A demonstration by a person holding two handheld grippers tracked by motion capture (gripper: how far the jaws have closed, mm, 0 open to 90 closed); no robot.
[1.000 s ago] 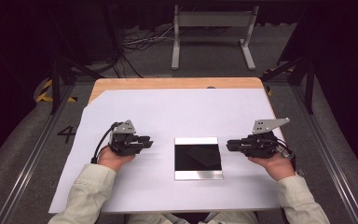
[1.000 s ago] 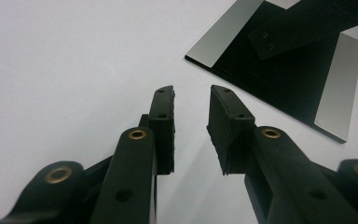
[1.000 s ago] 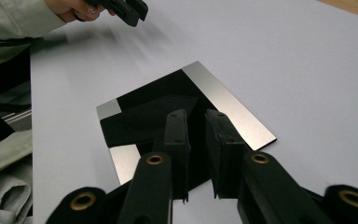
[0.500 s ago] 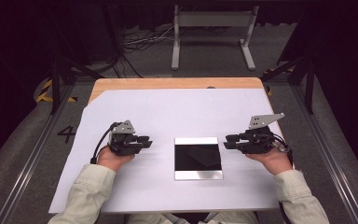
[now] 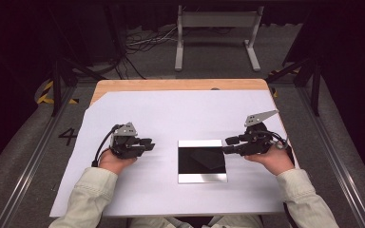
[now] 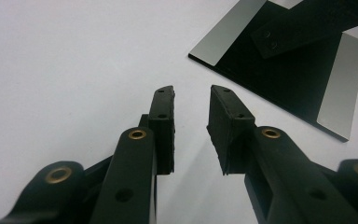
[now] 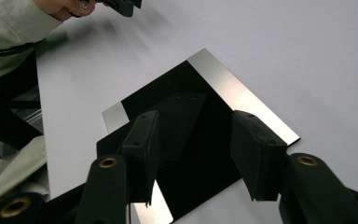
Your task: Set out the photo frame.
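A square mirror-like plate [image 5: 202, 160], dark in the middle with silver bands along two sides, lies flat on the white sheet [image 5: 171, 114]. My left gripper [image 5: 148, 144] rests to the left of it, apart from it, and points at it. In the left gripper view its jaws [image 6: 192, 93] stand open with nothing between them, the plate [image 6: 289, 74] ahead at the right. My right gripper [image 5: 228, 145] reaches the plate's right edge. Its jaws [image 7: 196, 121] have just been opening and hover over the plate [image 7: 242, 100], nothing gripped.
The white sheet covers most of a wooden table [image 5: 171, 84], whose far edge shows bare. Behind the table stand a metal frame [image 5: 216, 28] and cables [image 5: 147, 42] on the floor. The person's left hand and sleeve [image 7: 14, 23] show at the top left of the right gripper view.
The right gripper has shifted a little left toward the plate and its jaws have spread wider. The left gripper and the plate have not moved.
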